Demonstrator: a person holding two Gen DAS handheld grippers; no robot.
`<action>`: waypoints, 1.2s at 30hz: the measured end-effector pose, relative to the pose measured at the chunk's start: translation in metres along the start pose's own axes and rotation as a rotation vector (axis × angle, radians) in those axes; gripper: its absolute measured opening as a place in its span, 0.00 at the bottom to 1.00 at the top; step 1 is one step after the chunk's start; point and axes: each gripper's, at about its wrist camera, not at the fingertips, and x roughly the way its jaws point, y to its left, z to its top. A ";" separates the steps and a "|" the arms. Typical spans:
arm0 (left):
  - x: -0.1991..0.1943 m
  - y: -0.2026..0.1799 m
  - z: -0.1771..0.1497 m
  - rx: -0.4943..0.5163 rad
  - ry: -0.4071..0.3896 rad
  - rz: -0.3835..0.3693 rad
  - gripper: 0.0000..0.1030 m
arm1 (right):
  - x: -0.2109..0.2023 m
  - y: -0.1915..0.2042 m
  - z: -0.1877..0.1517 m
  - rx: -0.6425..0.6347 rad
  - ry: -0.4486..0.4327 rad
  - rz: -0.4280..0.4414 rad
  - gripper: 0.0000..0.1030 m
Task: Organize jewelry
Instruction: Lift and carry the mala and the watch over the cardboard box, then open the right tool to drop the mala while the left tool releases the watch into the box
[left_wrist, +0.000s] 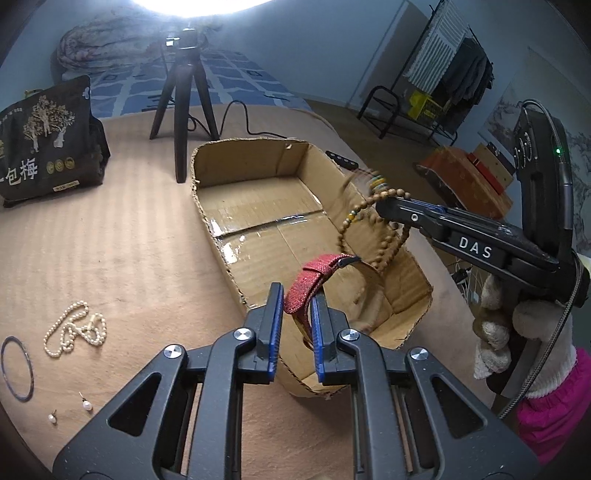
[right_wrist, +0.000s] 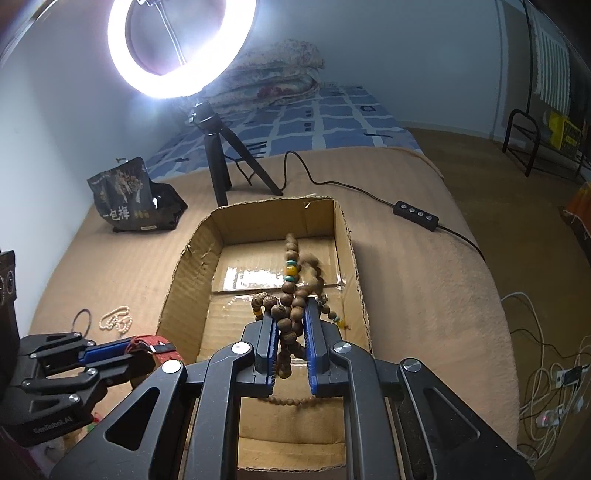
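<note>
My left gripper (left_wrist: 297, 295) is shut on a red woven strap (left_wrist: 314, 280) and holds it over the near left wall of an open cardboard box (left_wrist: 236, 162). My right gripper (right_wrist: 290, 314) is shut on a string of brown wooden beads (right_wrist: 291, 291) that hangs above the box (right_wrist: 199, 243). In the left wrist view the beads (left_wrist: 373, 221) dangle from the right gripper (left_wrist: 384, 210) over the box's right wall. In the right wrist view the left gripper (right_wrist: 122, 350) with the strap (right_wrist: 155, 345) is at the box's near left corner.
On the tan blanket left of the box lie a pearl necklace (left_wrist: 74, 328), a thin dark bangle (left_wrist: 16, 367) and two pearl earrings (left_wrist: 70, 411). A black snack bag (left_wrist: 44, 147), a tripod (left_wrist: 183, 110) with ring light (right_wrist: 177, 48) and a cable remote (right_wrist: 415, 214) stand behind.
</note>
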 end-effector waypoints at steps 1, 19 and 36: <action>0.000 -0.001 0.000 0.002 -0.003 0.006 0.12 | 0.000 0.001 0.000 -0.003 -0.001 -0.005 0.11; -0.016 0.001 -0.004 0.002 -0.028 0.034 0.38 | -0.023 0.008 0.000 -0.005 -0.043 -0.058 0.54; -0.080 0.024 -0.012 0.014 -0.113 0.123 0.38 | -0.057 0.043 -0.007 -0.033 -0.079 -0.055 0.70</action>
